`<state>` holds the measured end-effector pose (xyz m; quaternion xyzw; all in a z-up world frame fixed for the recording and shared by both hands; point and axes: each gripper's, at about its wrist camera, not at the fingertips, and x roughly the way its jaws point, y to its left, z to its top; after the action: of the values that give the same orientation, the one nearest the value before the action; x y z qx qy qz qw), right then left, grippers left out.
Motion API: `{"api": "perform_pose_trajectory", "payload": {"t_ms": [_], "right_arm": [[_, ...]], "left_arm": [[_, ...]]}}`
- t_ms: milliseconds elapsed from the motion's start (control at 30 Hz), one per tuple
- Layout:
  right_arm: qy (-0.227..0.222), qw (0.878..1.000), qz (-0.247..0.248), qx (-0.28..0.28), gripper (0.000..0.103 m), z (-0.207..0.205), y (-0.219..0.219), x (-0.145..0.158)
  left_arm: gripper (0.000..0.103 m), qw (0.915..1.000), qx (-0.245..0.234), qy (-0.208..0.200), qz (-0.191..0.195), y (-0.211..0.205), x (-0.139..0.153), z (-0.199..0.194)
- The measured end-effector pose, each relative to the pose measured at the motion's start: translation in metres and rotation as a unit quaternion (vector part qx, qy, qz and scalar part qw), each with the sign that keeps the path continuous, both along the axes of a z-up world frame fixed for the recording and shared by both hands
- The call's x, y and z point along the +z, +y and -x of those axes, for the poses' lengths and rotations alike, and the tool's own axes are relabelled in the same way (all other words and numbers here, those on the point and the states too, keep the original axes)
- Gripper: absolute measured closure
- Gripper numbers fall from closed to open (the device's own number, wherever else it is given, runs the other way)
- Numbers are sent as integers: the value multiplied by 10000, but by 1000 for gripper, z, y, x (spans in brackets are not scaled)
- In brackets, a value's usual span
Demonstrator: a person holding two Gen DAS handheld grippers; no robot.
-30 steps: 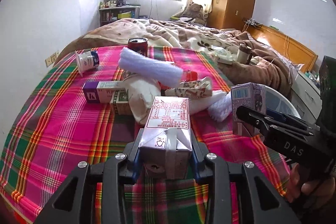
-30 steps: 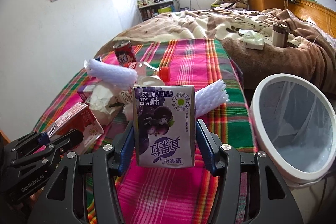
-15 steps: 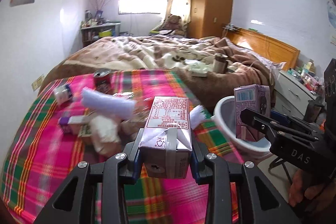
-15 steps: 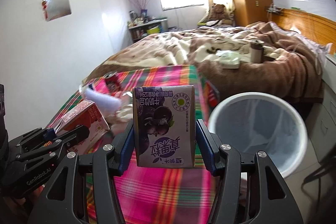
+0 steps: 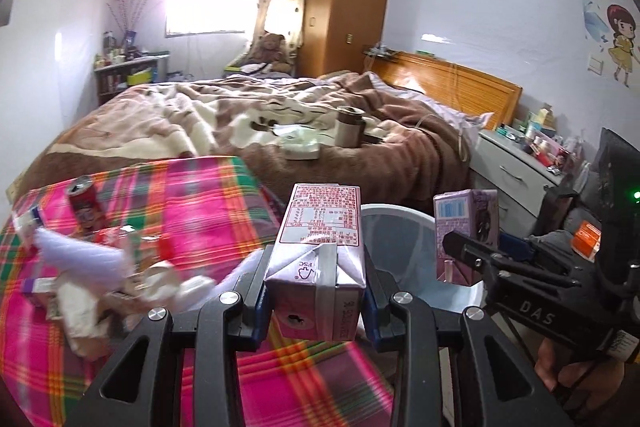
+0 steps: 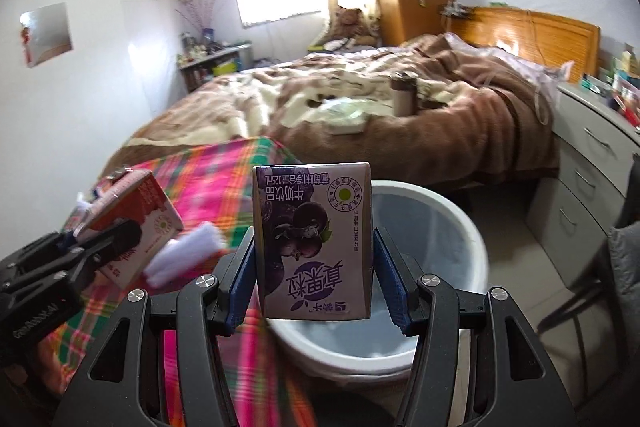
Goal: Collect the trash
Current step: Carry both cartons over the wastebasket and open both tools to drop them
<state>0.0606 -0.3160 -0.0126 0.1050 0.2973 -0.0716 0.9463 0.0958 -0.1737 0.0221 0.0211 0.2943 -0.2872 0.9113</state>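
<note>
Left hand-held gripper (image 5: pixel 316 301) clamped on pink milk carton (image 5: pixel 318 263), carton upright between pads, just left of white bin (image 5: pixel 404 223). Right hand-held gripper (image 6: pixel 314 285) clamped on purple drink carton (image 6: pixel 314 243), print upside down, carton directly in front of bin rim. Bin lined with pale bag, standing on floor just beside plaid table (image 5: pixel 192 203). Left of bin, on table: red can (image 5: pixel 84 205), white foam sleeve (image 5: pixel 80 259), crumpled wrappers, blurred. Beyond bin: bed with brown blanket (image 5: pixel 408 155).
</note>
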Motion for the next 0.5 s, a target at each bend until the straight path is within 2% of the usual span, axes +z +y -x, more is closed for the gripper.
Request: {"api": "perform_pose_trajectory", "payload": {"t_ms": [200,500], "right_arm": [[292,9995,0,-130,46,-9,-22,-15],[596,9980,-21,-230,46,-12,-49,-29]], "left_arm": [[66,9993,-200,318,-59,-34,-19,-18],[66,9976,-409,491,-280,-70,-36,-30]]}}
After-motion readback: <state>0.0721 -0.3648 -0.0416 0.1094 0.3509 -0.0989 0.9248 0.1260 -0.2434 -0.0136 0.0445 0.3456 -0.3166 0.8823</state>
